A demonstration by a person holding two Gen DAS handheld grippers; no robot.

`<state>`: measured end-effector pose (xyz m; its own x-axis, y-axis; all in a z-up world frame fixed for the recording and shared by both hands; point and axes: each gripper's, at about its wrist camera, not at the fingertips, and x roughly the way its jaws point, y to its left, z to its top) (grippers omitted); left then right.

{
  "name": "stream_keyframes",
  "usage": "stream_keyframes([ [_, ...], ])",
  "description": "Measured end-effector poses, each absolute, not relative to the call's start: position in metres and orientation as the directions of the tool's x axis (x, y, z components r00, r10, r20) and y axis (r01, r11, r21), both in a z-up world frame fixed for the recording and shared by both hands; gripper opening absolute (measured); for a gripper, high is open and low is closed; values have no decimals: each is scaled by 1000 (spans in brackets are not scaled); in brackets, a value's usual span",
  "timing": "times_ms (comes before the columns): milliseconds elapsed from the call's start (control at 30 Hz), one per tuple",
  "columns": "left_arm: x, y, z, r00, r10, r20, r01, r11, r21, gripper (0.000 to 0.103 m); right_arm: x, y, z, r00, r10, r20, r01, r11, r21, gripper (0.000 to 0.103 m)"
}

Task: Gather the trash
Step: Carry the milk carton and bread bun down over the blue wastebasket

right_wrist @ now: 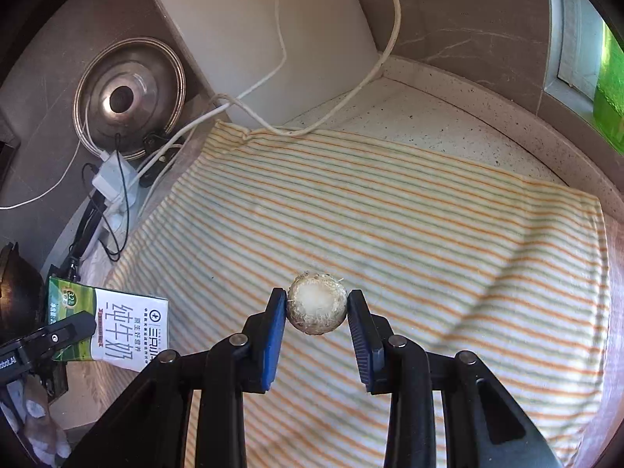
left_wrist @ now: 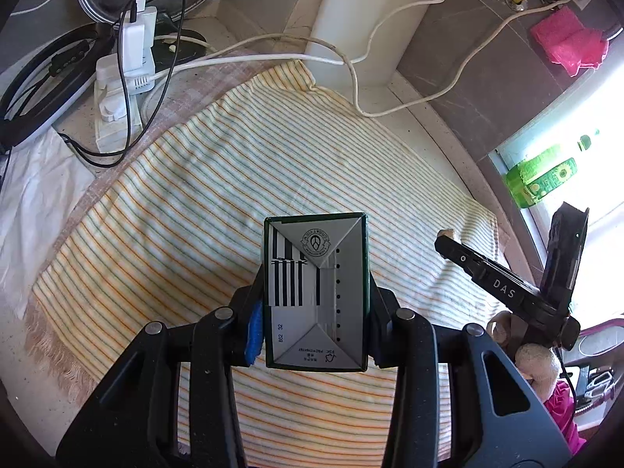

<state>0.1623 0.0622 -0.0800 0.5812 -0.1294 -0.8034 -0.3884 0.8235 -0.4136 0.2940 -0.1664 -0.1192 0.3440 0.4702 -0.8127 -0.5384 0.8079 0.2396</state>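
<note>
My left gripper [left_wrist: 315, 292] is shut on a milk carton [left_wrist: 316, 292], gripped by its sides with its grey folded bottom facing the camera, held above the striped cloth [left_wrist: 187, 202]. The same carton shows in the right wrist view [right_wrist: 117, 331] at the left, green and white with printed characters. My right gripper [right_wrist: 316, 312] is shut on a small round pale fibrous ball [right_wrist: 316, 308], held above the cloth [right_wrist: 429, 234]. The right gripper's body shows in the left wrist view [left_wrist: 507, 292] at the right.
A power strip with plugs and cables [left_wrist: 124, 70] lies at the back left beside a metal lid [right_wrist: 128, 97]. A white board [right_wrist: 265, 31] leans on the wall. White cords [left_wrist: 390, 58] cross the counter. A pink sponge [left_wrist: 569, 43] and green bottles [left_wrist: 542, 179] sit at the right.
</note>
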Motion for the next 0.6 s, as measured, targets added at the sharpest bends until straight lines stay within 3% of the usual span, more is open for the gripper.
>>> stream_keyframes([
  [600,72,71,-65,596,-200,-778,-274,859,-432,41,156,-198,-82,388,530,-754,-483,814,324,32],
])
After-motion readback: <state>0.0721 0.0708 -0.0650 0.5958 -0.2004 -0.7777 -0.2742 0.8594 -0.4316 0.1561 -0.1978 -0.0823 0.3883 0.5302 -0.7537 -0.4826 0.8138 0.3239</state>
